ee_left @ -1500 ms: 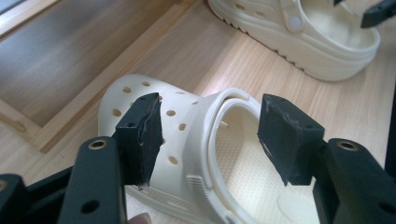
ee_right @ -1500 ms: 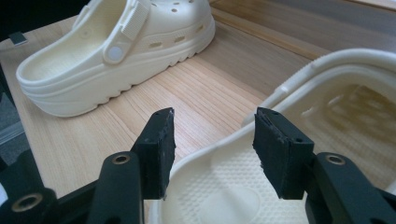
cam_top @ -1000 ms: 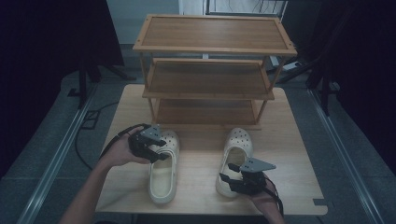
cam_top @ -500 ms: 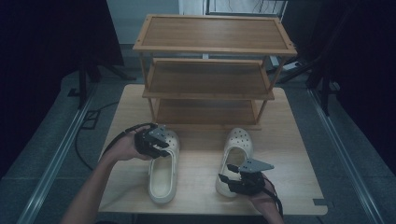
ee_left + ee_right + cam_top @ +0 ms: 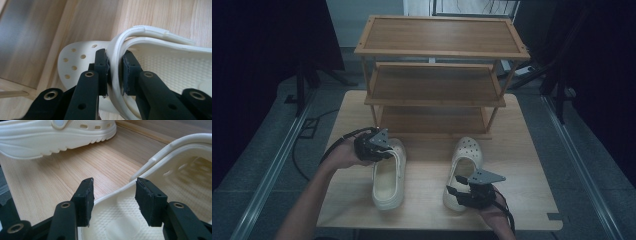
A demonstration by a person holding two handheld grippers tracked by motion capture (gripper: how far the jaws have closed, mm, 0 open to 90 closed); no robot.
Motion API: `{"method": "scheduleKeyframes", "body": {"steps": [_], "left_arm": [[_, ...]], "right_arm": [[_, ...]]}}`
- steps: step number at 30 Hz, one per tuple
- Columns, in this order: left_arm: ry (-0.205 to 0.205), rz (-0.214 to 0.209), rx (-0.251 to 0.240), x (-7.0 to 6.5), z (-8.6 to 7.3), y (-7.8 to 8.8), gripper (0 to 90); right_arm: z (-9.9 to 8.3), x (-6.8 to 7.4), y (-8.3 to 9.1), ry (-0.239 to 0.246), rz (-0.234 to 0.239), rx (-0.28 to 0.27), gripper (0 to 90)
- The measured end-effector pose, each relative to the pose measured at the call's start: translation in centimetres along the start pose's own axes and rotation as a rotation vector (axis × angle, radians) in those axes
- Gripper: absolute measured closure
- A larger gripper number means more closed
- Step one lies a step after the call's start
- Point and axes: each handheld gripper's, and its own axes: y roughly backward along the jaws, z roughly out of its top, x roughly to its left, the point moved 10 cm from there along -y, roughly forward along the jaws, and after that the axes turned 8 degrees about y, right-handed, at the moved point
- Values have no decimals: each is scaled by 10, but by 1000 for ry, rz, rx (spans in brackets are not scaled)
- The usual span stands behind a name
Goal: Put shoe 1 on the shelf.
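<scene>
**Wooden table, two clogs, a gripper at each**

Pale wood table under dim light, dark floor all round, and two cream clogs lie side by side on its near half, toes pointing at the far edge.

Left clog first: it lies left of centre, and the left gripper has it by the side wall close to the toe. In the left gripper view the jaws are pinched narrow on that wall, one pad outside, one inside, with the heel strap folded forward along the rim and the perforated toe beyond. The left hand comes in from the table's left edge.

Right clog now: it sits right of centre, heel towards the near edge, well apart from its partner. The right gripper is at its heel end, right hand just inside the near edge. In the right gripper view the jaws stand wide, straddling the clog's rim — left pad outside, right pad over the dimpled footbed — and neither pad appears to press on it. The other clog shows side-on across the bare wood.

Behind the pair, along the far edge, stands a three-tier wooden rack, its shelves bare, the bottom tier just beyond the toes.
</scene>
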Motion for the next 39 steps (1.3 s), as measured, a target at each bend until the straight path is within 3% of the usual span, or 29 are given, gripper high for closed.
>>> {"method": "scheduleKeyframes", "body": {"steps": [7, 16, 25, 35, 37, 39], "left_arm": [[-21, 19, -11, 4, 19, 7, 778], [-36, 38, -20, 12, 41, 4, 777], [-55, 32, -30, 17, 66, -5, 777], [-33, 27, -37, 30, 77, -22, 776], [-63, 31, -55, 35, 80, -24, 776], [-61, 22, -60, 36, 82, -27, 776]], "right_arm": [[1, 0, 1, -4, 0, -6, 492], [1, -1, 2, -4, -1, -8, 492], [1, -2, 3, -7, -2, -11, 491], [-2, -9, 2, -29, -17, -18, 500], [-2, -10, 3, -30, -18, -17, 499], [-2, -9, 3, -34, -15, -17, 498]]}}
